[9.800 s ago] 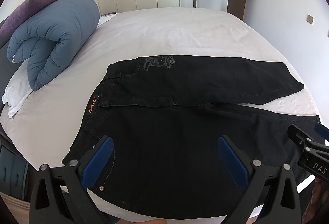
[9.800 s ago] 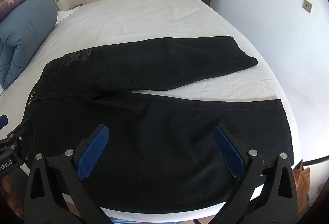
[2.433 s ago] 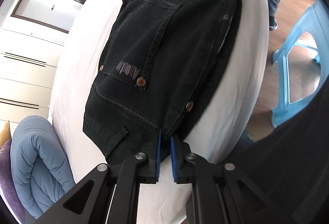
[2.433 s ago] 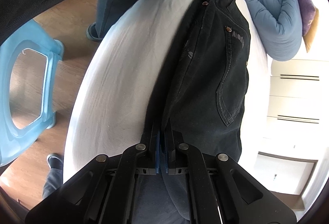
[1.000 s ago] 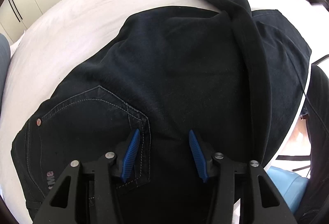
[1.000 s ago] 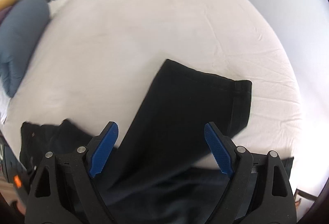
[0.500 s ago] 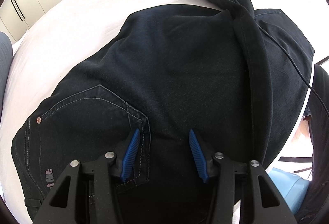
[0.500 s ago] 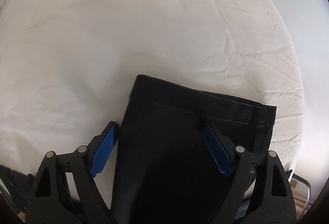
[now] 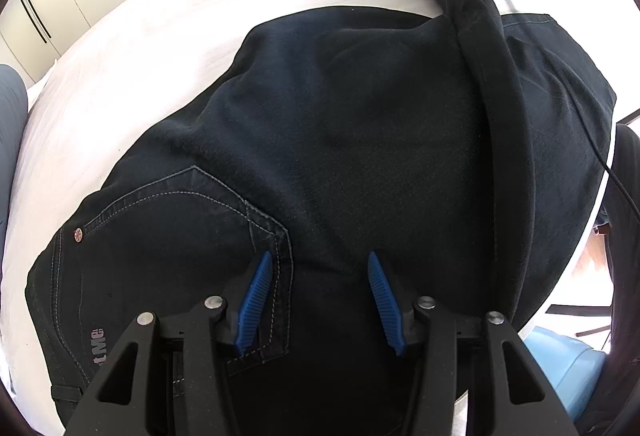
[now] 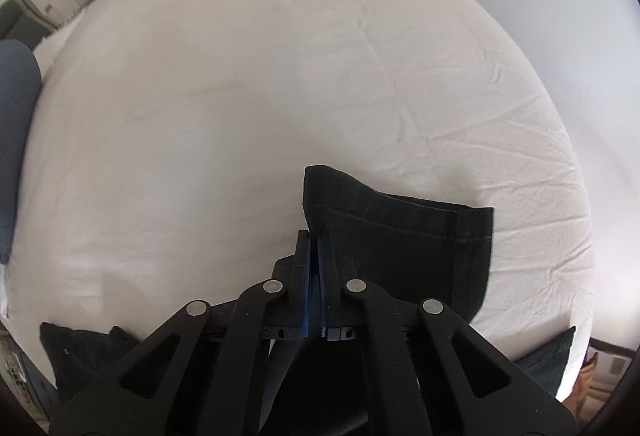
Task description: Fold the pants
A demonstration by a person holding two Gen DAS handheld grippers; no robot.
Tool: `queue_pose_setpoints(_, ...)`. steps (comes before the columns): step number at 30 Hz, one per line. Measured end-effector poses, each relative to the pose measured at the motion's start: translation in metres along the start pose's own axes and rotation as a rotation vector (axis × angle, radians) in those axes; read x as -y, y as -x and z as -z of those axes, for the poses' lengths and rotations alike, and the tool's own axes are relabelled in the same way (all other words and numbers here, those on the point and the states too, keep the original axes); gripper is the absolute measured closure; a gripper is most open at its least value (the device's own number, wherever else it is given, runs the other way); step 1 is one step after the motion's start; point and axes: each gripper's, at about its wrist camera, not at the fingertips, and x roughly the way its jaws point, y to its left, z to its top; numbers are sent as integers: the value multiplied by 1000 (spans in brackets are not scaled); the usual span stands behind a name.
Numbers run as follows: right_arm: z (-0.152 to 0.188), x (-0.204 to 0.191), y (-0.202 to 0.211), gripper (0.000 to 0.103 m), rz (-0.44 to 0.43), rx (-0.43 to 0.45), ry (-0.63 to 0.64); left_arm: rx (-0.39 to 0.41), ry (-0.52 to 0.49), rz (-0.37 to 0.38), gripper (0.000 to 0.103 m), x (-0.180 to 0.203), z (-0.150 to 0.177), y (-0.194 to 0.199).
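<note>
Black pants [image 9: 360, 139] lie on the white bed [image 10: 240, 75]. Right tool [image 10: 319, 236] has just closed, pinching the leg hem [image 10: 400, 211]; left tool [image 9: 316, 300], half-spread, hovers over the seat. A shallow pinch risks the hem slipping free mid-fold.

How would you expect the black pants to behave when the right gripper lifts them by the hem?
Probably floppy: the pants buckle where the right gripper has just closed on the hem. Likely fairly heavy denim, judging by the thick stitched pocket. Unlikely to slip: the fabric looks matte.
</note>
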Motion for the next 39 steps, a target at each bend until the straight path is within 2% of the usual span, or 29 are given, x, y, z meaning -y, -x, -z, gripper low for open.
queue_pose_setpoints(4, 33, 57, 64, 102, -63, 124, -95, -6, -7, -10, 51, 2, -2, 0)
queue_pose_setpoints(7, 80, 118, 110, 102, -109, 207, -214, -19, -10, -9, 51, 3, -5, -1)
queue_pose_setpoints(10, 139, 167, 138, 102, -150, 268, -342, -33, -6, 1, 50, 3, -9, -2)
queue_pose_setpoints(13, 201, 219, 140, 102, -152, 283, -482, -42, 15, 12, 47, 0, -13, -3)
queue_pose_setpoints(16, 255, 258, 119, 102, -163, 263, -635, -53, 30, 13, 43, 0, -18, -4)
queue_pose_setpoints(18, 285, 279, 101, 102, -192, 236, -738, -60, 40, -20, 32, 1, -21, -6)
queue_pose_setpoints(20, 306, 283, 89, 102, -203, 220, -789, -68, 59, -66, 11, -2, -24, -9)
queue_pose_setpoints(23, 311, 286, 81, 102, -223, 227, -820, -84, 115, -60, 8, -9, -26, -12)
queue_pose_setpoints(25, 314, 284, 89, 102, -224, 248, -806, -84, 111, -73, 8, -7, -28, -12)
queue_pose_setpoints(27, 303, 287, 89, 102, -236, 258, -814, -85, 105, -89, 8, -4, -30, -12)
queue_pose_setpoints(31, 321, 295, 95, 102, -264, 253, -851, -84, 118, -91, 8, 1, -33, -11)
queue_pose_setpoints(32, 328, 284, 101, 102, -266, 247, -854, -83, 123, -90, 7, 1, -33, -12)
queue_pose_setpoints(37, 355, 304, 79, 103, -278, 201, -910, -81, 143, -78, 3, -2, -27, -11)
queue_pose_setpoints(39, 356, 304, 83, 103, -274, 203, -905, -82, 139, -76, 3, -2, -26, -10)
